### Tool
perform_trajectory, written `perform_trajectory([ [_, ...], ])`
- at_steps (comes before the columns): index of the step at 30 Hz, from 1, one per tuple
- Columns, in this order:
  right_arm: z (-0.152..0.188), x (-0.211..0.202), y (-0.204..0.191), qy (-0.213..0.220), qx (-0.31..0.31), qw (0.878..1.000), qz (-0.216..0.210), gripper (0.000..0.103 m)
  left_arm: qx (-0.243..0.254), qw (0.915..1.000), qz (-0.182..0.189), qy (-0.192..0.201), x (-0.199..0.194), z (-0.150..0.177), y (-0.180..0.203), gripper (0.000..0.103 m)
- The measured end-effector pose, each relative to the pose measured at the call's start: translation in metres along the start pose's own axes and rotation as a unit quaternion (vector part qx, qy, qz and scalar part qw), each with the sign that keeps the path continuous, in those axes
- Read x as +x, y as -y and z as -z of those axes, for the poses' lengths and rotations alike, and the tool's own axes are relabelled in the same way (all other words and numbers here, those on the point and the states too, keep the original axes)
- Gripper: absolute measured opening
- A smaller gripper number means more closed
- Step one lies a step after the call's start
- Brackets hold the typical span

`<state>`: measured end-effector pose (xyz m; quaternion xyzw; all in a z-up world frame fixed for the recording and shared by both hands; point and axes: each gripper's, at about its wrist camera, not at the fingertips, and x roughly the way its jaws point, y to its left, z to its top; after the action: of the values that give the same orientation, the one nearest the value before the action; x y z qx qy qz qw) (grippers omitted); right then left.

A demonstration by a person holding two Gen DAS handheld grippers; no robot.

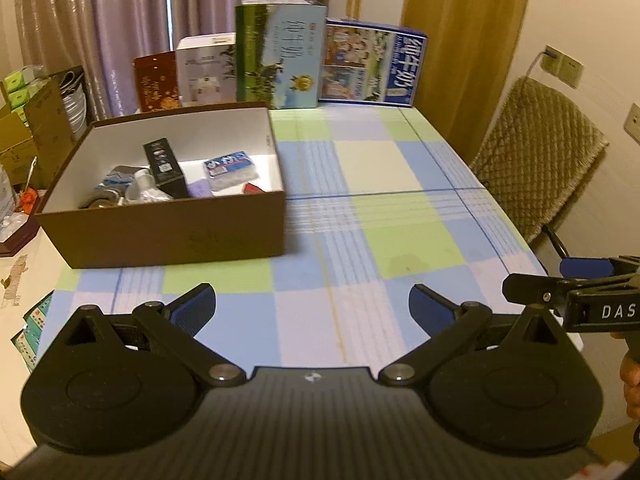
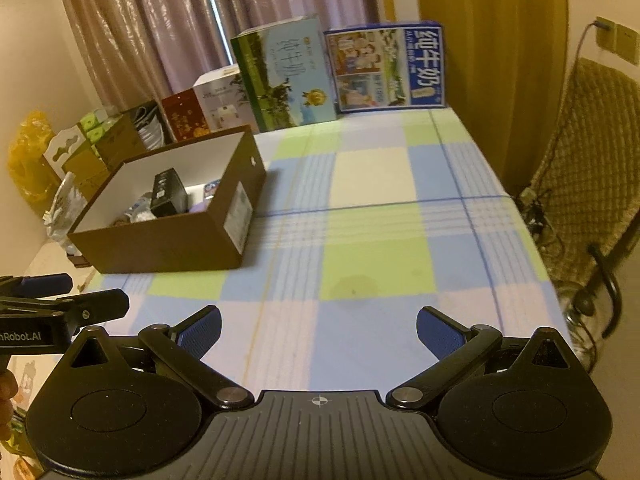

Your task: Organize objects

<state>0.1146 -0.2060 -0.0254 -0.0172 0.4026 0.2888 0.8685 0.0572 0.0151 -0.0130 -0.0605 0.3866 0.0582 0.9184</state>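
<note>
Both the left gripper [image 1: 312,306] and right gripper [image 2: 318,330] hover wide apart and empty-handed above the checked blue-green-white tablecloth [image 1: 380,208], near the brown cardboard box [image 1: 172,236] of small items.

Worktop cloth [image 1: 384,168] is pastel checks: blue, green, cream, lilac. Cardboard storage box [image 1: 168,236] brown outside, white inside. Curtains [image 1: 100,20] shimmery mauve; chair cover [image 1: 536,152] quilted tan.

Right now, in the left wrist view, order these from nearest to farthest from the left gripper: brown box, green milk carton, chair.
1. Brown box, ahead-left of the left gripper.
2. Chair, right of the table.
3. Green milk carton, upright at the table's far edge.
</note>
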Motion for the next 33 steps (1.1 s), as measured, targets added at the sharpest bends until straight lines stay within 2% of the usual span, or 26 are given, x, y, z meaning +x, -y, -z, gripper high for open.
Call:
perform_trajectory([
  [14,0.034,-0.032,0.017,-0.003,0.002,1.0,0.007,0.101,0.002,1.0,0.008,-0.003,-0.02,0.032,0.029,0.102],
  [33,0.044,-0.041,0.014,-0.001,-0.003,1.0,0.005,0.101,0.003,1.0,0.005,-0.002,-0.033,0.043,0.031,0.102],
])
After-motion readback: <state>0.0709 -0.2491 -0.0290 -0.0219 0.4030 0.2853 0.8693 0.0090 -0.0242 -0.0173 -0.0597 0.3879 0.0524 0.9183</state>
